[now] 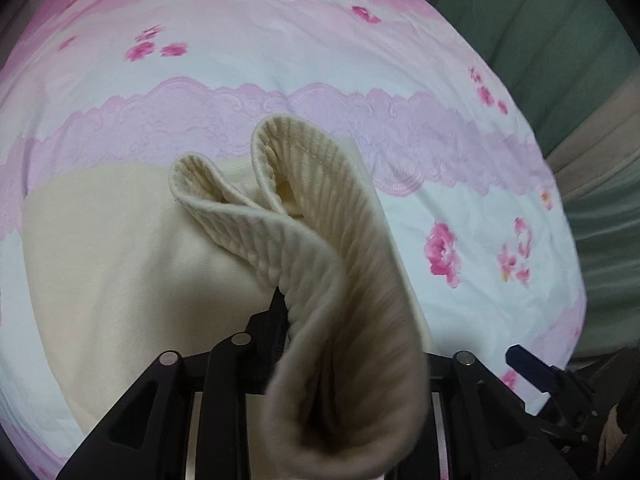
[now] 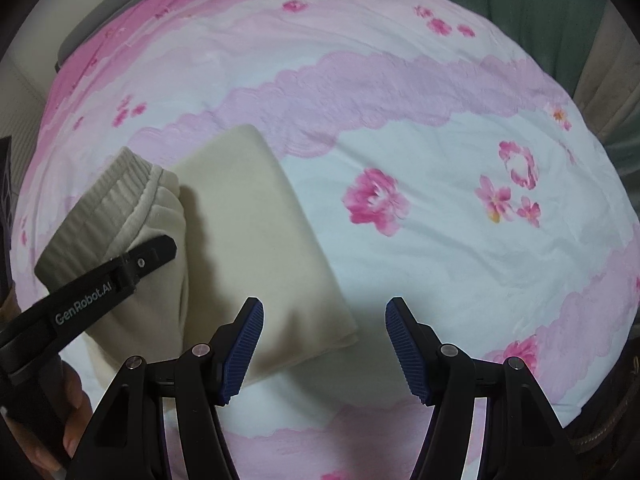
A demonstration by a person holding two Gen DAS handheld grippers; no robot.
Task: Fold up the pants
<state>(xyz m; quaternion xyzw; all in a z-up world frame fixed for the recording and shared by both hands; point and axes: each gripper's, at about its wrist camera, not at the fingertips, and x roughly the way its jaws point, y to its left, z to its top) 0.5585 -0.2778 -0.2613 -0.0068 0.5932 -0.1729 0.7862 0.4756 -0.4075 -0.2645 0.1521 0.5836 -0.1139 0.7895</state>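
Cream ribbed waistband [image 1: 320, 240] sits pinched in your left gripper [image 1: 288, 316], jaws nearly closed on the doubled cloth; only one dark finger shows beside it, the other hidden behind the fold. From that grip the band loops upward in two curls and drapes back over the gripper body. Beyond it the pants [image 2: 256, 240] lie as a folded cream block on the bed [image 2: 440, 260], the held end raised over the block's left side. Your right gripper [image 2: 324, 344] hangs open about halfway, blue ribbed pads bare, nothing between them, poised above the near edge of the folded block and the sheet beside it. Risks, as judged from here: the waistband is thick and springy, so a release too high could let it flop open and undo the fold; the loop draped over the left gripper could snag and drag the block askew when you pull away; laid down off-line, the band could overhang the stack. The right gripper could pin the lower layers first. Writing: "GenRobot.AI" in white on the left gripper's black arm, readable from the right wrist view. No label visible on the pants. The bedsheet is white with pink bands and flowers.
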